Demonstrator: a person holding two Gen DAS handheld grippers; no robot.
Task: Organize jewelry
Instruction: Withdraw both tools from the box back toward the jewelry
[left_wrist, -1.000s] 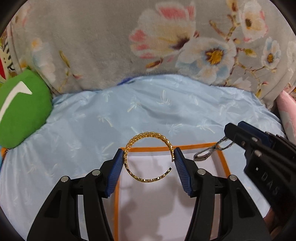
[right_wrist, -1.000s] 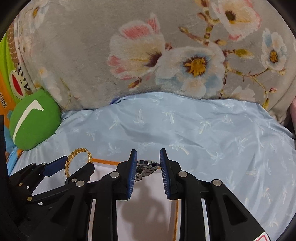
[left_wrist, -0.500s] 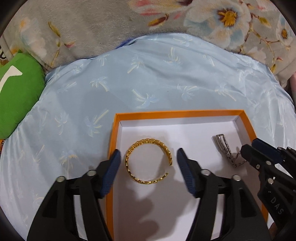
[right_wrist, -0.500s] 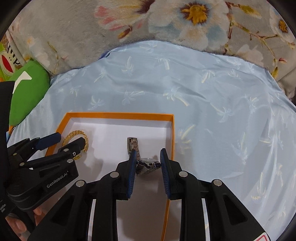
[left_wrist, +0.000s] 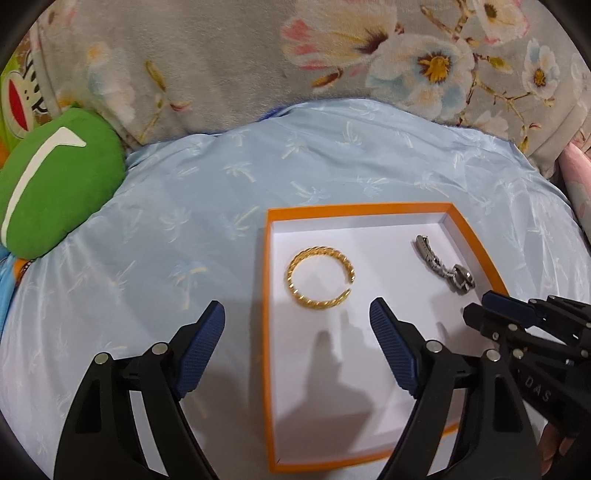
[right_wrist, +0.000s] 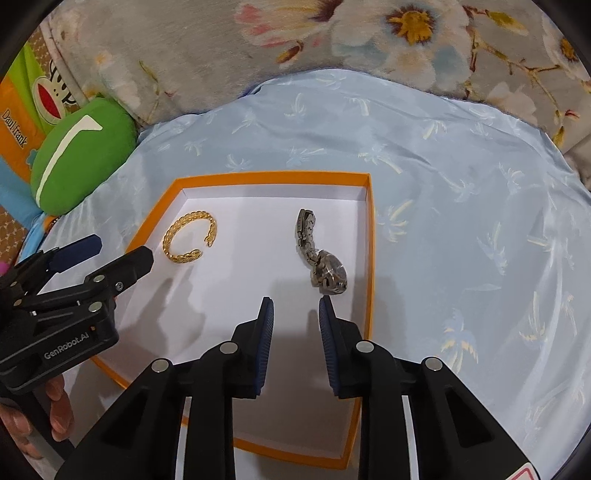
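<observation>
A gold open bracelet (left_wrist: 291, 284) (right_wrist: 167, 238) lies flat on the left of the white floor of an orange-rimmed box (left_wrist: 354, 208) (right_wrist: 273, 176). A silver watch (left_wrist: 443, 269) (right_wrist: 328, 271) lies on the right of the same floor. My left gripper (left_wrist: 295, 306) (right_wrist: 122, 248) hovers just short of the bracelet. Its jaws are opening wide and hold nothing. My right gripper (right_wrist: 296, 300) (left_wrist: 478, 302) sits just behind the watch. Its jaws are closing, a narrow gap is left, and nothing is between them.
The box rests on a light blue sheet with palm prints (left_wrist: 332, 158). A green plush cushion (left_wrist: 55, 184) (right_wrist: 81, 155) lies at the left. A grey floral blanket (left_wrist: 258, 55) rises behind. A hand (right_wrist: 55, 406) holds the left gripper.
The left gripper let go of the bracelet, which now lies in the box, and its jaws spread wider. The right gripper released the watch into the box and drew back.
</observation>
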